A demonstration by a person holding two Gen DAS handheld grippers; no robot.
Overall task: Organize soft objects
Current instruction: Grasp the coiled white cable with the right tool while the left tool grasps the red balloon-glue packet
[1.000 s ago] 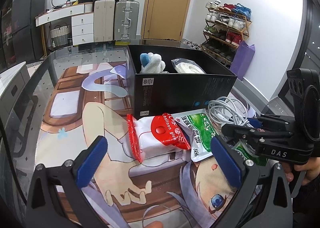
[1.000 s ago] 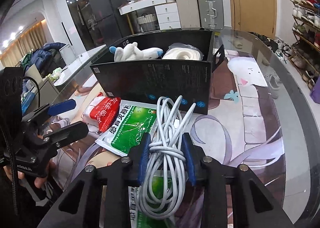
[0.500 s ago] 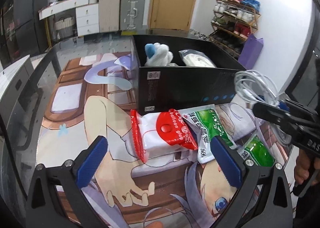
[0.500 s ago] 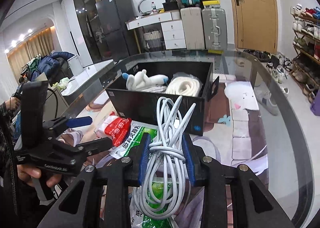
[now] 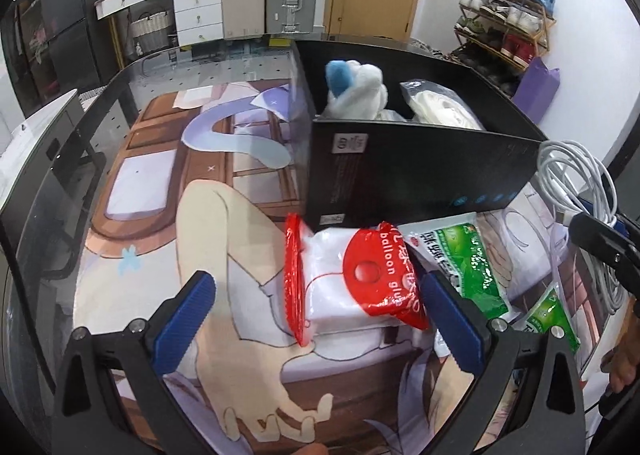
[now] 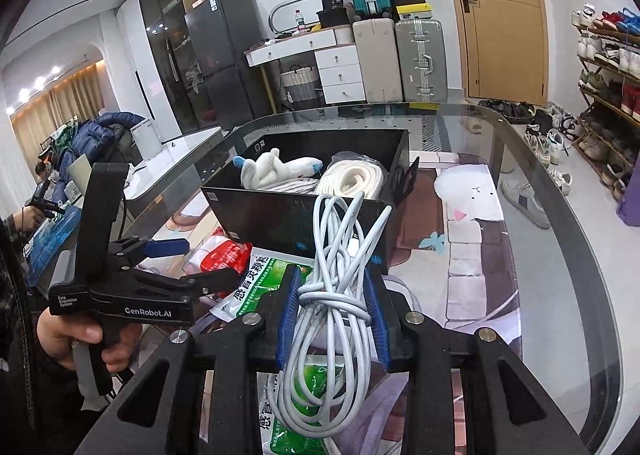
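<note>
My right gripper (image 6: pixel 331 309) is shut on a coiled white cable (image 6: pixel 340 295) and holds it in the air in front of the black box (image 6: pixel 296 223). The cable also shows at the right of the left wrist view (image 5: pixel 580 183). The box (image 5: pixel 420 171) holds a white and blue plush toy (image 5: pixel 356 91) and a bagged white roll (image 5: pixel 440 111). My left gripper (image 5: pixel 316 303) is open above the table, around a red and white balloon glue pack (image 5: pixel 360 283). Green packets (image 5: pixel 468 259) lie beside it.
The glass table (image 6: pixel 560 255) carries a printed anime mat (image 5: pixel 160 215). Another green packet (image 5: pixel 552 315) lies near the right gripper. Suitcases, drawers and a shoe rack stand beyond the table. The table's right edge (image 6: pixel 600 315) curves close by.
My right gripper has lifted the coiled cable off the table and raised it toward the box. My left gripper has stayed open over the red and white pack.
</note>
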